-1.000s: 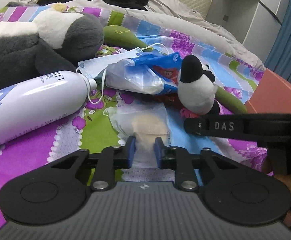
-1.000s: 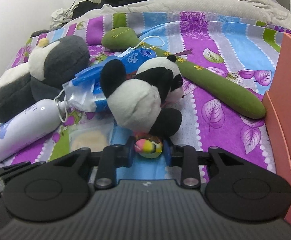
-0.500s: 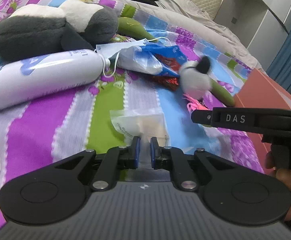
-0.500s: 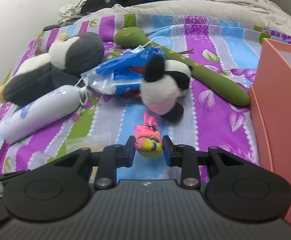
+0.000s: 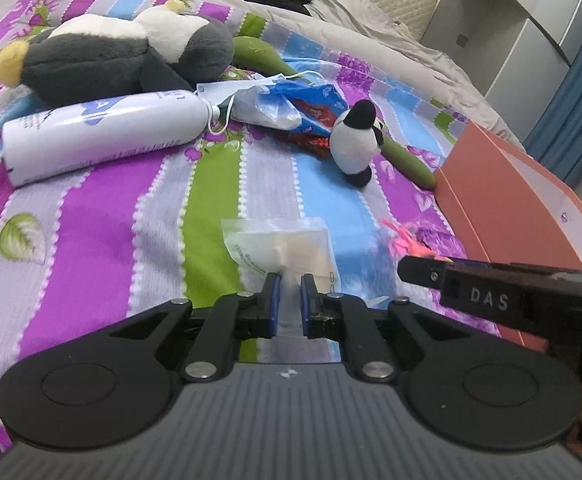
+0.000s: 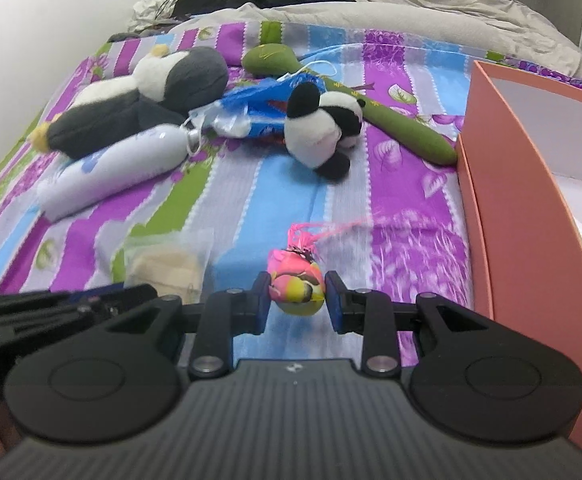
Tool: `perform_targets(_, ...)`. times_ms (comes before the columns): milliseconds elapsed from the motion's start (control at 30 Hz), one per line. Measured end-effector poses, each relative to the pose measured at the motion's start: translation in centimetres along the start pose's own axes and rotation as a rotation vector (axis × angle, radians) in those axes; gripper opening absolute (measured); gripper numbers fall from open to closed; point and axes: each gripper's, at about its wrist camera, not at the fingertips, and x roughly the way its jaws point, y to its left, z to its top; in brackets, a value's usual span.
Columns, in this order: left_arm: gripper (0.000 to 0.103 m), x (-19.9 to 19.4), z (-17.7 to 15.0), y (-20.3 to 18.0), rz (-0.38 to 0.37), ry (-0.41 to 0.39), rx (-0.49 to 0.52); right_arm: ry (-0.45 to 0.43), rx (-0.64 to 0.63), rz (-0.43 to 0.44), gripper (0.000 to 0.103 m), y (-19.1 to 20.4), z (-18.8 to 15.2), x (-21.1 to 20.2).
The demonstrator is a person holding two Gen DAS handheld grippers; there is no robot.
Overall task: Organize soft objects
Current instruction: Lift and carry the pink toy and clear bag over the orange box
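Observation:
My left gripper is shut on the near edge of a clear plastic packet with a beige pad, held over the striped bedspread. My right gripper is shut on a small pink and yellow soft toy with a pink tassel. The packet also shows in the right wrist view. A small panda plush lies beyond both grippers. A big grey and white plush lies at the far left.
An open orange box stands at the right. A white bottle, a blue plastic bag with a face mask and a long green plush lie on the bedspread. Dark clothes are piled at the far end.
Both grippers have pulled back and up from the pile, each carrying its object. The small panda plush now lies farther away and has rolled over.

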Motion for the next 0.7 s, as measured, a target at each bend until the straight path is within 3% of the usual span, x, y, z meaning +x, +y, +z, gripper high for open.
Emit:
perform_targets(367, 0.013, -2.4, -3.4, -0.8, -0.029, 0.037, -0.001, 0.071, -0.008, -0.014, 0.034, -0.8, -4.5, -2.2)
perform_targets(567, 0.013, -2.0, -4.4, -1.3, -0.048, 0.065, 0.009, 0.083, 0.043, -0.027, 0.045, -1.8, -4.9, -2.1)
perform_targets(700, 0.013, -1.7, -4.3, -1.2, -0.052, 0.075, 0.011, 0.092, 0.013, -0.028, 0.046, -1.5, -4.9, -1.4)
